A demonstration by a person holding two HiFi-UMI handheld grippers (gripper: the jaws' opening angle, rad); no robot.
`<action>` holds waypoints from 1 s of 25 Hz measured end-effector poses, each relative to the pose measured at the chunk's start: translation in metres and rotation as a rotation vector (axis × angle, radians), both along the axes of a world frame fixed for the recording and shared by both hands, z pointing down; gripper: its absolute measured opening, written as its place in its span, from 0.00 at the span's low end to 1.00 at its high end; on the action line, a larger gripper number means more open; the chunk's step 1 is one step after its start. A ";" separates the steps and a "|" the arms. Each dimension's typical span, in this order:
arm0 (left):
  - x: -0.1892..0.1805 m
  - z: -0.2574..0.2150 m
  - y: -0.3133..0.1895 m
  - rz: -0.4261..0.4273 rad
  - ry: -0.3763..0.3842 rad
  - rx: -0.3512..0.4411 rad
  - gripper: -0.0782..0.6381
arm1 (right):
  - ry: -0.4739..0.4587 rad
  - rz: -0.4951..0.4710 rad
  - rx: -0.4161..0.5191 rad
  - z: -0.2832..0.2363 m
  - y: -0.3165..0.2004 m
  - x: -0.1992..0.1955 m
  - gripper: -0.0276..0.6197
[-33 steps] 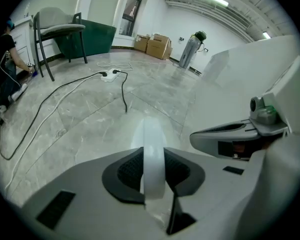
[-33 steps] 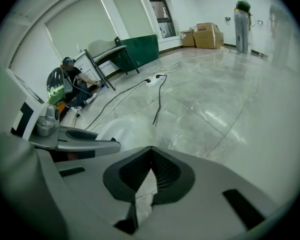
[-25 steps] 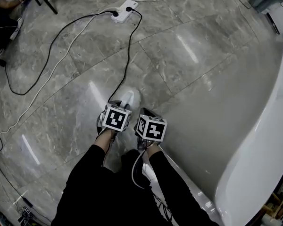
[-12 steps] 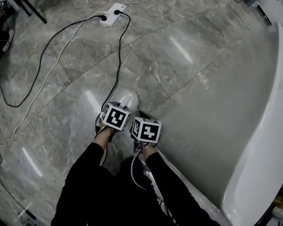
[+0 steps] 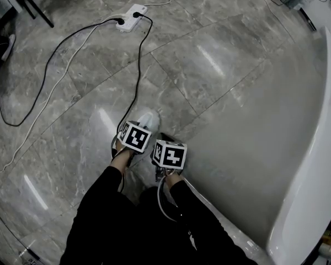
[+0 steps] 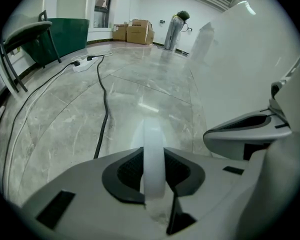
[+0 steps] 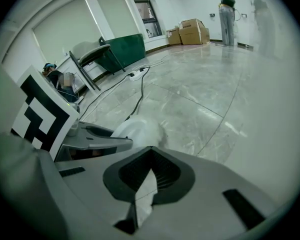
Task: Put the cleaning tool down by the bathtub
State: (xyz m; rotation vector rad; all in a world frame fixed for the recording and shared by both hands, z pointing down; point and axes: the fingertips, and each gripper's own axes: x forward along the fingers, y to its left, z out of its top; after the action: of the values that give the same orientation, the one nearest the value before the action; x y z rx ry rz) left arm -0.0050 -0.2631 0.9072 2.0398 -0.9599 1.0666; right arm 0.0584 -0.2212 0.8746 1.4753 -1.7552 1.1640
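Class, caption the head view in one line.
Beside the bathtub, left gripper and right gripper hold a white cleaning tool.

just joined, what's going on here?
A person holds a white cleaning tool with both hands' grippers. The left tool is shut on a white band-like part of it, and the right tool is shut on a thin white part right beside it. The cleaning tool is low over the marble floor, close to the bathtub on the person's right. Whether it touches the floor cannot be told. A power strip lies farther off.
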 end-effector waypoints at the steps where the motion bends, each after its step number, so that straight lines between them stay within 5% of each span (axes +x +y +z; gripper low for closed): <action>1: 0.000 0.001 -0.001 -0.004 0.003 0.005 0.24 | 0.000 -0.002 0.001 0.001 0.000 0.000 0.04; 13: 0.002 -0.006 -0.002 0.000 0.033 0.023 0.25 | 0.007 -0.002 0.011 0.001 0.001 -0.001 0.04; 25: -0.013 -0.062 -0.007 -0.048 0.102 0.113 0.26 | 0.003 0.002 0.022 -0.006 0.003 -0.010 0.04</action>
State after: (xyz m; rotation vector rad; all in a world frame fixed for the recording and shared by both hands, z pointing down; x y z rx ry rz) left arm -0.0182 -0.2699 0.8449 2.1298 -1.0312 0.8919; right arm 0.0484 -0.2178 0.8691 1.4913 -1.7703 1.1461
